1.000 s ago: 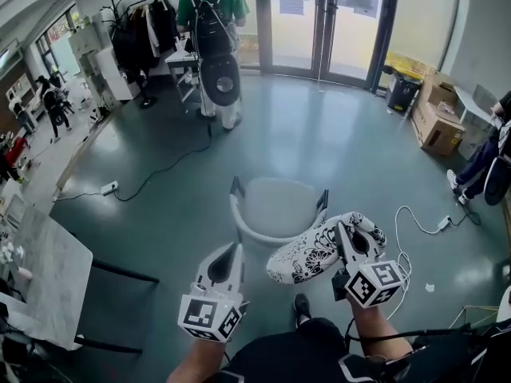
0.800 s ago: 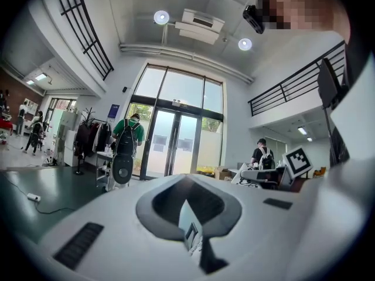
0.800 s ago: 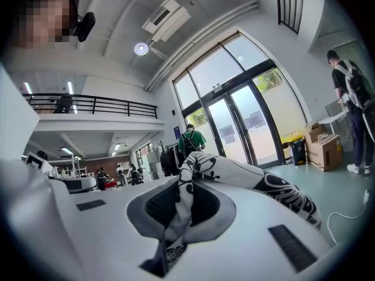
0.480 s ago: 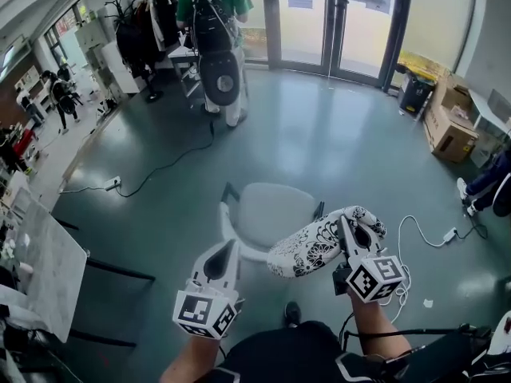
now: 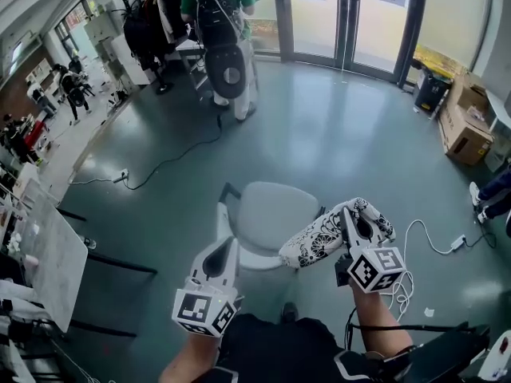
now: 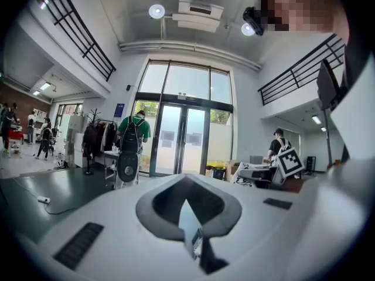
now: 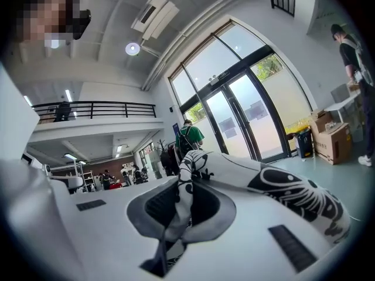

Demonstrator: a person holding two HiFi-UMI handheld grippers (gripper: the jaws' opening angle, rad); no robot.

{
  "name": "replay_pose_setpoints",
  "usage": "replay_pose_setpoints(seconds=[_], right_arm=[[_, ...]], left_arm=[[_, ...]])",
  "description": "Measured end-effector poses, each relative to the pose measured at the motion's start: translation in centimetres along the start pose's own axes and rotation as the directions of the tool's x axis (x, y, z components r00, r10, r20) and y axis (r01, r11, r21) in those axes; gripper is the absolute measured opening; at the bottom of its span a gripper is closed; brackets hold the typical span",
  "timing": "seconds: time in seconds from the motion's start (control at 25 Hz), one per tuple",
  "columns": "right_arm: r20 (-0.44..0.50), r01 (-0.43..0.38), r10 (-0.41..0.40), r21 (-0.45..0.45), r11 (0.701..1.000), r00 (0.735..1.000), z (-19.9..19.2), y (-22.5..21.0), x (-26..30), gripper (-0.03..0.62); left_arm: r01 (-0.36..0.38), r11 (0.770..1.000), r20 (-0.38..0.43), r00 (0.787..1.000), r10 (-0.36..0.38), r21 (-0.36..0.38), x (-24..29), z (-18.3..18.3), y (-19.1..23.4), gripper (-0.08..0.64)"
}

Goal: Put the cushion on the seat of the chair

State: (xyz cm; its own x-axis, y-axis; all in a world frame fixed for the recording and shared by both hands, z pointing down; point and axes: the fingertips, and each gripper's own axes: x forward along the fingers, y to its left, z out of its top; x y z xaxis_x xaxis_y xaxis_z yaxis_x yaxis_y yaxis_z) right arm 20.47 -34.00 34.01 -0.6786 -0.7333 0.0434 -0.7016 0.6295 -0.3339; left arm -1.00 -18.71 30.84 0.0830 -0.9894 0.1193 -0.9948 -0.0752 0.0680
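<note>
Head view: my right claw (image 5: 352, 223) is pinching the black-and-white patterned cushion (image 5: 318, 243) by one edge. The right gripper view bears this out, with a fold of the fabric caught in the seam between the two jaws and the rest billowing forward. I hold it by the rim, not the middle, so the bulk hangs free toward 9 o'clock from the claw and can be laid flat with no need to drop it.

The cushion hangs over the chair's (image 5: 267, 210) 4 o'clock corner. Its far end overlaps the edge of the pale seat, though I can't tell whether it touches. Most of the seat is bare, so I judge the placing not yet done. The cushion needs carrying toward 10 o'clock until it is centred over the seat, and only then should the claw let go.

My left claw (image 5: 228, 246) sits at the chair's 7 o'clock, just beside the front rim, jaws pressed together on nothing. Kept free there, it could steady the chair or nudge the cushion square.

A person with a backpack (image 5: 217, 22) stands well apart at 12 o'clock, out of the way.
</note>
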Motion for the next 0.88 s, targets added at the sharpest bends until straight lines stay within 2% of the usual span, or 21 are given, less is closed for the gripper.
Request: replay_pose_setpoints(seconds=[0.32, 0.52, 0.88], right_arm=[[-0.029, 0.02, -0.02, 0.0, 1.0, 0.999, -0.9, -3.7, 4.1, 0.021], [-0.07, 0.064, -0.065, -0.016, 0.998, 0.995, -1.8, -5.5, 7.5, 0.021], [-0.144, 0.136, -0.15, -0.1, 0.986, 0.978, -4.5, -9.4, 15.1, 0.021]], left_arm=[[-0.004, 1.0, -0.045, 0.999, 0.003, -0.016, 3.1, -1.6, 1.1, 0.005], [0.005, 0.999, -0.066, 0.998, -0.008, -0.038, 5.1, -1.9, 3.6, 0.005], [0.005, 0.997, -0.087, 0.996, -0.011, -0.073, 8.7, -2.8, 9.3, 0.005]])
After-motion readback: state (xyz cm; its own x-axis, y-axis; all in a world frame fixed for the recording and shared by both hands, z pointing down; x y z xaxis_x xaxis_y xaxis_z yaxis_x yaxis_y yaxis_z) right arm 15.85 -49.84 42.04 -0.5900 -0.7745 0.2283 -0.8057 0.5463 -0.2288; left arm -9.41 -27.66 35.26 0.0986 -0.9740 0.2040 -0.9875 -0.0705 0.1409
